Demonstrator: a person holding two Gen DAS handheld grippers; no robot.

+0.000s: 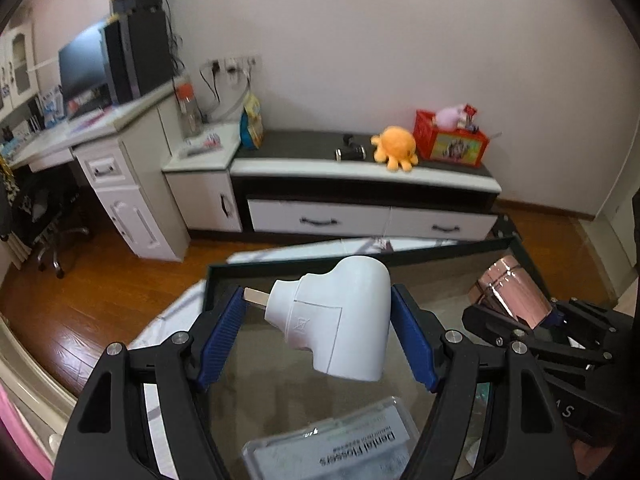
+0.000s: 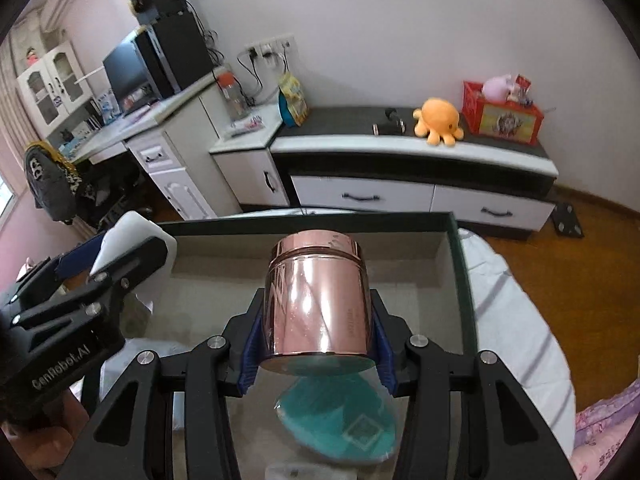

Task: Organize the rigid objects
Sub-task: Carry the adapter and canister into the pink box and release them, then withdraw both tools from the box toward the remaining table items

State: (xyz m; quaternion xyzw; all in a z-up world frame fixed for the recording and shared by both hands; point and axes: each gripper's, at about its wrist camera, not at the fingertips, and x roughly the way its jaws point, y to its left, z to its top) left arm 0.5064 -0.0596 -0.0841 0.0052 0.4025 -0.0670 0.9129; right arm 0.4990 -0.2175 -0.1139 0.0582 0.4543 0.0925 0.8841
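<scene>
My left gripper (image 1: 318, 324) is shut on a white plug adapter (image 1: 340, 320) with a metal prong, held above a dark-rimmed open box (image 1: 304, 266). My right gripper (image 2: 316, 344) is shut on a shiny rose-gold jar (image 2: 318, 300), held over the same box (image 2: 460, 280). The jar also shows in the left wrist view (image 1: 512, 294) at the right, and the adapter shows in the right wrist view (image 2: 136, 232) at the left. A clear Dental Flossers case (image 1: 332, 444) and a teal oval packet (image 2: 340, 420) lie in the box below.
The box sits on a white cloth (image 2: 516, 320). Behind stand a black-and-white TV cabinet (image 1: 360, 196) with an orange octopus toy (image 1: 394, 148) and a red box (image 1: 450, 138). A desk (image 1: 104, 136) with a monitor stands at the left. The floor (image 1: 100, 280) is wood.
</scene>
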